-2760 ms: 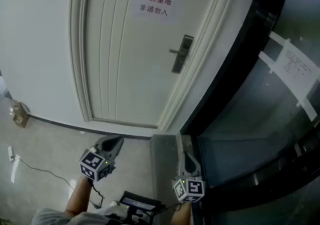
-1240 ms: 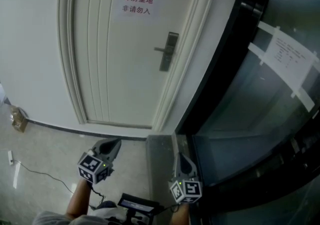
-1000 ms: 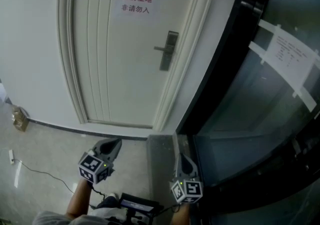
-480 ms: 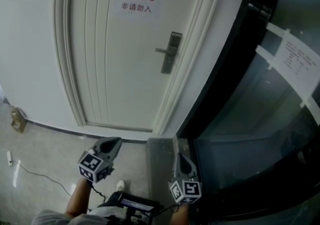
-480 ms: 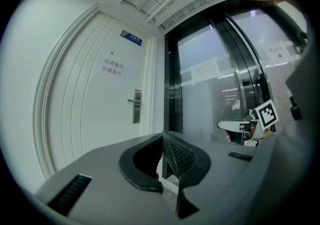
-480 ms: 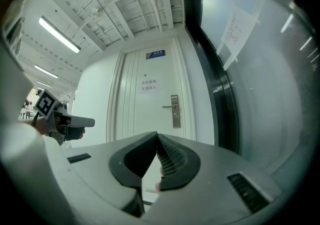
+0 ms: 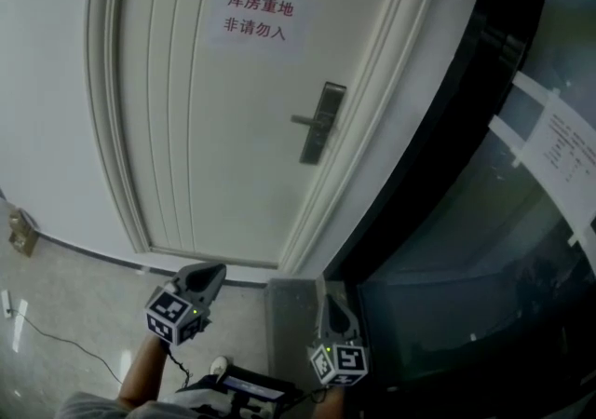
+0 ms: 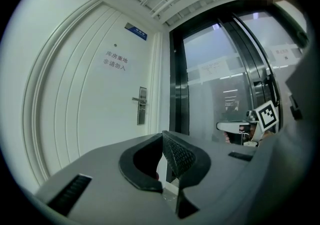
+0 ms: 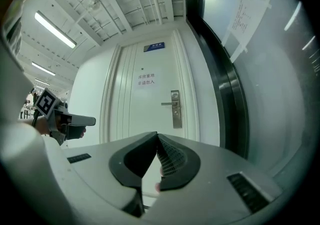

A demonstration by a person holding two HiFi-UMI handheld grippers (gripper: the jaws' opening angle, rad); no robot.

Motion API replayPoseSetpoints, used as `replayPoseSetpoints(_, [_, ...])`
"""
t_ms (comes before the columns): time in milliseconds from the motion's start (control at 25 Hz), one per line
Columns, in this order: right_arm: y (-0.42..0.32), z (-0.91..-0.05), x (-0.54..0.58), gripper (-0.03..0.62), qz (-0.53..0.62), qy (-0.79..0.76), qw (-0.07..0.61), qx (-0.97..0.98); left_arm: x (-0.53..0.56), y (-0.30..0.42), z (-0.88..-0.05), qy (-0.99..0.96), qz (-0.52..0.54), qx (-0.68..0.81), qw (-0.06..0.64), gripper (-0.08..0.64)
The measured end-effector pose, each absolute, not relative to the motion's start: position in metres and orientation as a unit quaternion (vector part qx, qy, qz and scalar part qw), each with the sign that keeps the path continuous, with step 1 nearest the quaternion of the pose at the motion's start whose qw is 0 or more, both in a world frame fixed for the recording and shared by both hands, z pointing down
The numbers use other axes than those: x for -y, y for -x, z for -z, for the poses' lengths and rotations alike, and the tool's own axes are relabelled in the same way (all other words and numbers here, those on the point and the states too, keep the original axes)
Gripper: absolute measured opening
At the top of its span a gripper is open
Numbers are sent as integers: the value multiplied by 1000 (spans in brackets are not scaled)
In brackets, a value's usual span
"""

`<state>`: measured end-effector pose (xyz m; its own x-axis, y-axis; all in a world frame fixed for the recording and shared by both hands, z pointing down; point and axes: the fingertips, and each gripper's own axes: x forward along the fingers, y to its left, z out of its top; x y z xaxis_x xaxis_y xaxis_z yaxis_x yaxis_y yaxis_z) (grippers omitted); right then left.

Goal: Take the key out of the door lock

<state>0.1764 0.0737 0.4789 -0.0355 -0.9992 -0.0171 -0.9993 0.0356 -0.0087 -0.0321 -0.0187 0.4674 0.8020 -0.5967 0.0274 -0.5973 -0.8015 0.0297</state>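
A white door [image 7: 214, 128] fills the upper head view, with a silver lock plate and lever handle [image 7: 319, 123] at its right side. No key can be made out at this distance. The lock plate [image 8: 142, 112] shows small and far in the left gripper view, and the same lock plate [image 9: 175, 109] shows small in the right gripper view. My left gripper [image 7: 216, 270] is held low, well short of the door, its jaws shut with nothing in them. My right gripper [image 7: 331, 301] is low too, to the right, also shut on nothing.
A paper sign [image 7: 259, 19] hangs on the door. A black-framed glass wall [image 7: 484, 222] runs along the right, with a taped sheet [image 7: 568, 152]. A cable [image 7: 37, 338] and a small box [image 7: 20, 231] lie on the floor at left. A shoe [image 7: 217, 369] shows below.
The view has drawn nearer to the door, so the lock plate looks larger and higher. Both grippers stay low and shut, the right one a little lower in the picture.
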Motion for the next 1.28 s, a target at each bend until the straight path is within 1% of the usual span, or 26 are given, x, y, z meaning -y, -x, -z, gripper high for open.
replayPoseSetpoints(720, [-188,-474,58,6,0,702,4,-712,156,20,-470,-951,-7,309,27,8])
replayPoseSetpoints(1280, [-192,-474,116,6,-7,705,-6,-709,218,17,-473,-951,-5,307,35,8])
